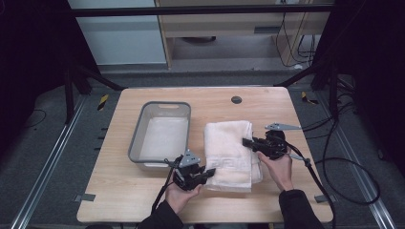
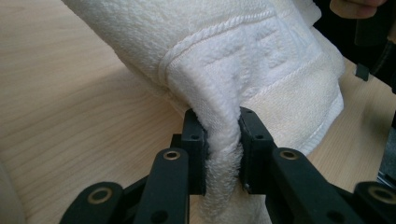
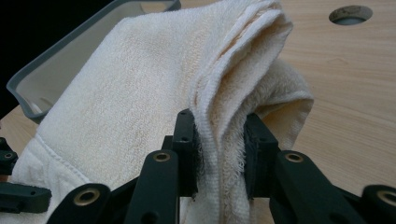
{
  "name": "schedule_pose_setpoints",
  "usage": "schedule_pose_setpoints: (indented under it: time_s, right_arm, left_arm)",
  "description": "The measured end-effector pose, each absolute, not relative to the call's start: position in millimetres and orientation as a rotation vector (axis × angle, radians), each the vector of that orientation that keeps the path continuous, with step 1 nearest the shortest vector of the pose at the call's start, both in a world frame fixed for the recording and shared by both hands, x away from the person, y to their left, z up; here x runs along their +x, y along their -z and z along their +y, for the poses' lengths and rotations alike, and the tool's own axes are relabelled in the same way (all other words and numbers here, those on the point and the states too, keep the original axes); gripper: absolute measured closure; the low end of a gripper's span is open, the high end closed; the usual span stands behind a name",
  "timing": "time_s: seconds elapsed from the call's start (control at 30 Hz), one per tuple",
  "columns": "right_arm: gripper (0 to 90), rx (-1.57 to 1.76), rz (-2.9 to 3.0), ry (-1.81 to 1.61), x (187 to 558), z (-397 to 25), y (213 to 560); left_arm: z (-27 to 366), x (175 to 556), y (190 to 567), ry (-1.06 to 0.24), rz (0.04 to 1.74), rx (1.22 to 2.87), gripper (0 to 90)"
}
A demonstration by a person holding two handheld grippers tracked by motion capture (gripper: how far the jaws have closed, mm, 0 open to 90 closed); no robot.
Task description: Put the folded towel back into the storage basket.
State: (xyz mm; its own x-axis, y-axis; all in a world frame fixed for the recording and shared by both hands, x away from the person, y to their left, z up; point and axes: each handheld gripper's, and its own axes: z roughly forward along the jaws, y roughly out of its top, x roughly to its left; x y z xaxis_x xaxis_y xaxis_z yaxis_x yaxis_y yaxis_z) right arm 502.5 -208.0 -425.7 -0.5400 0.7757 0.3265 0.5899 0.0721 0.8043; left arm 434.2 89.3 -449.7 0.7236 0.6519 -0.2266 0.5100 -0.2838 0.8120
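The folded white terry towel [image 1: 229, 155], soft, light and limp, lies mid-surface beside the grey bin [image 1: 160, 136], pinched at opposite edges by the left hand-held gripper [image 1: 208, 171] and right hand-held gripper [image 1: 246, 142].

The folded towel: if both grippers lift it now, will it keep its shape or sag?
Probably sag: the towel bunches softly between the left gripper jaws. Its folded layers, splayed at the right gripper, may spread apart. The fluffy pile likely resists slipping.

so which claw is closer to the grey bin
Left. The left claw grips the folded towel at its near left corner, just off the grey bin's near corner. The right claw grips the towel's right edge, across the towel from the bin.
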Motion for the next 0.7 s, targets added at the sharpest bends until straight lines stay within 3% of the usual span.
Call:
schedule_pose_setpoints:
  time_s: [0.7]
  right_arm:
    - [70.8,1.295,2.058,-1.536,496,-199,392]
  left_arm:
    - [100,429,417,-0.276,0.845,1.892,74.8]
